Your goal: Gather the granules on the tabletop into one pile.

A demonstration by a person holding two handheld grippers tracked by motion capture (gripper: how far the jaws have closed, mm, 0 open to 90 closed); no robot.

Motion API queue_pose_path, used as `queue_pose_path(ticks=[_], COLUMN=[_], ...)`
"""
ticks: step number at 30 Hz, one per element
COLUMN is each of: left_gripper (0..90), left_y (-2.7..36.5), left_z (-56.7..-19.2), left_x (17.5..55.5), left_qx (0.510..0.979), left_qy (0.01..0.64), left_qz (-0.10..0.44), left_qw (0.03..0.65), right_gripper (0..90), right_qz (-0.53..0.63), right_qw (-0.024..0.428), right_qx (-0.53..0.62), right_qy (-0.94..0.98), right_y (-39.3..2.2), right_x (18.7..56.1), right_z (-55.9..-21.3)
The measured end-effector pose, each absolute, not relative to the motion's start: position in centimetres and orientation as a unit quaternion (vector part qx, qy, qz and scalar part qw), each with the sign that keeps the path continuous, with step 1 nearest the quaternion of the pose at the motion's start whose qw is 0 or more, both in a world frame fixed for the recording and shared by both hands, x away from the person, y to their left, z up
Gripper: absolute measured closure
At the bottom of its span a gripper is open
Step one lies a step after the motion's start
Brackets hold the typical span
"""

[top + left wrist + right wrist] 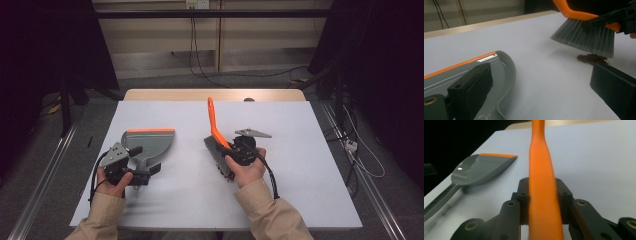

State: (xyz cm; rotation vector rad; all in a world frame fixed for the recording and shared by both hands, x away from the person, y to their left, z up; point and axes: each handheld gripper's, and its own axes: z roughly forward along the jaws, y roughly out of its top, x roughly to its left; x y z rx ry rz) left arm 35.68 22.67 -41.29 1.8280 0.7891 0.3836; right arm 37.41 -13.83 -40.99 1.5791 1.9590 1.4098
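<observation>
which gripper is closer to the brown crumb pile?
Right. The right gripper is shut on the brush, whose bristles hang just above the crumb pile. The left gripper sits across the table at the dustpan, its jaws open.

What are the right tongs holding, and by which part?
The right tongs grip the brush by its orange handle, near the bristle end.
</observation>
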Motion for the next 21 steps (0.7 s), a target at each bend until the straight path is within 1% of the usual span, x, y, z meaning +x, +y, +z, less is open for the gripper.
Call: queue_pose_path(ticks=[4, 10, 18, 21], left_gripper=[4.3, 4.3, 4.3, 4.3], left_y=[22.8, 23.0, 23.4, 23.5], left_z=[-41.3, -41.5, -41.7, -41.7], left_x=[35.7, 35.6, 35.4, 35.4], left_qx=[0.768, 0.772, 0.773, 0.773], left_qy=[0.332, 0.334, 0.338, 0.339], left_qz=[0.156, 0.150, 0.151, 0.151], left_qw=[0.526, 0.519, 0.515, 0.514], right_gripper=[71.2, 71.2, 71.2, 71.1], right_qz=[0.486, 0.482, 0.453, 0.446], right_qw=[0.146, 0.158, 0.197, 0.205], right_qx=[0.528, 0.517, 0.528, 0.539], right_qy=[0.681, 0.690, 0.691, 0.684], right_y=[-14.5, -15.6, -17.4, -18.1], right_x=[37.7, 38.0, 37.7, 37.2], right_z=[-40.3, -40.3, -41.3, -42.0])
